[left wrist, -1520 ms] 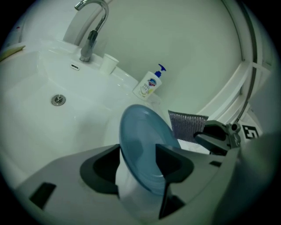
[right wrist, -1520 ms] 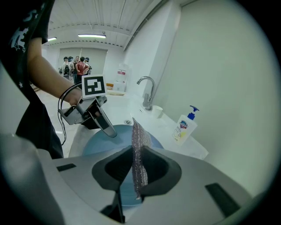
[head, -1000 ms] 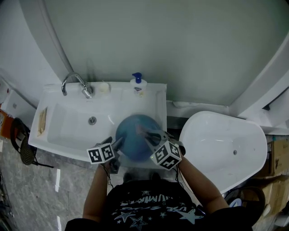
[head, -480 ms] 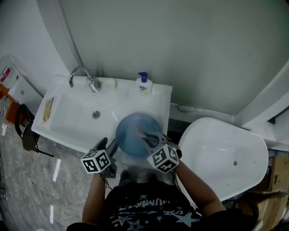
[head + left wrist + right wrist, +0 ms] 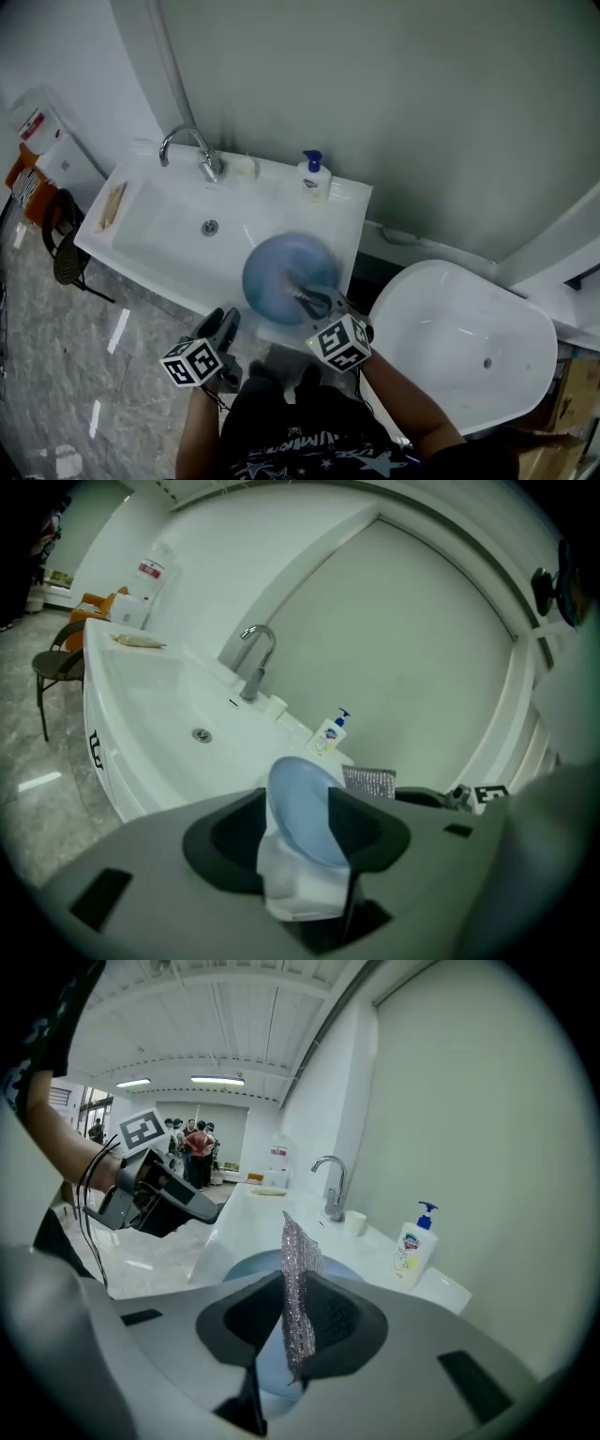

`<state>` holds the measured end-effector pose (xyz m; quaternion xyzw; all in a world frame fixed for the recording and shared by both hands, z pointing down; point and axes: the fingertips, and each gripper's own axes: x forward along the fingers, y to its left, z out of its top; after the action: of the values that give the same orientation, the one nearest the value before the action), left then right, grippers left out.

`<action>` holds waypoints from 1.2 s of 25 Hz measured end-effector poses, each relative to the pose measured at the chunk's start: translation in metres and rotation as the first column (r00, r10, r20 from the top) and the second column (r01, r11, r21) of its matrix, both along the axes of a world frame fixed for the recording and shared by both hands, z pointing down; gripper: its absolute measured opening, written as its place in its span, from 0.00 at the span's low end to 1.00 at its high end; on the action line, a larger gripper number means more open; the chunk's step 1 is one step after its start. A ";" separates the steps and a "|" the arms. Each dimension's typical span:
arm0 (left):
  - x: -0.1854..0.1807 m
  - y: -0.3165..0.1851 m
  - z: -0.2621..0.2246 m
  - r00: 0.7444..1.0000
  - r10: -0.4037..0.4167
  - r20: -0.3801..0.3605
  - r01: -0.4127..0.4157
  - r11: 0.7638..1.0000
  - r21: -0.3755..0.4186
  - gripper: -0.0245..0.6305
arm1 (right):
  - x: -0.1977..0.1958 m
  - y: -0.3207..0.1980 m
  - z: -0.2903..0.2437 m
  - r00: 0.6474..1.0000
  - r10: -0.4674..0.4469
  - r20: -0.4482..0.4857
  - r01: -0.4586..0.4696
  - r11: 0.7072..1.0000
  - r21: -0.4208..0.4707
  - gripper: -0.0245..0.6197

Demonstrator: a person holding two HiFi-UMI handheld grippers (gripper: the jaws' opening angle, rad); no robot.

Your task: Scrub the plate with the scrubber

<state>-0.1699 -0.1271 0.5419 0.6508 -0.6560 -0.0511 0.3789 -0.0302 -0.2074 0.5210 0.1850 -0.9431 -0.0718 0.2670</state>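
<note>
Standing by the sink point(image 5: 141, 246), I can read nothing on the pump soap bottle point(image 5: 314, 178), whose label is blue and white, nor on the red-and-white sticker of the white container point(image 5: 33, 120) at far left. Only the black square markers on the gripper cubes are plain. A second ago the left gripper point(image 5: 225, 321) was at the left edge of the blue plate point(image 5: 272, 272). Now it has drawn back past the sink's front rim, over the floor; its jaws have just been closing partway, with nothing between them. The plate sits at the sink's front right corner under the right gripper point(image 5: 305, 298), whose jaws pinch the mesh scrubber point(image 5: 300, 1279) upright. Open room lies leftward over the basin; the bathtub point(image 5: 450, 375) stands close on the right.
</note>
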 end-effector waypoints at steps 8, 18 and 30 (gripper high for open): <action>0.015 0.019 -0.006 0.999 0.036 0.006 -0.036 0.999 0.024 0.23 | -0.009 0.010 -0.008 0.999 0.005 0.045 -0.005 1.000 0.006 0.16; 0.007 0.091 -0.021 0.999 0.040 -0.016 -0.039 0.997 0.065 0.13 | -0.033 0.078 -0.022 0.998 0.003 0.066 -0.006 0.999 0.035 0.16; 0.008 0.185 -0.039 0.997 0.036 0.061 -0.042 0.993 0.109 0.09 | -0.032 0.177 -0.036 0.997 -0.001 0.078 -0.002 0.999 0.048 0.16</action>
<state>-0.1623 0.0576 0.5031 0.6846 -0.6502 -0.0605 0.3238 -0.0619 -0.0303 0.4848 0.1942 -0.9507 -0.0870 0.2256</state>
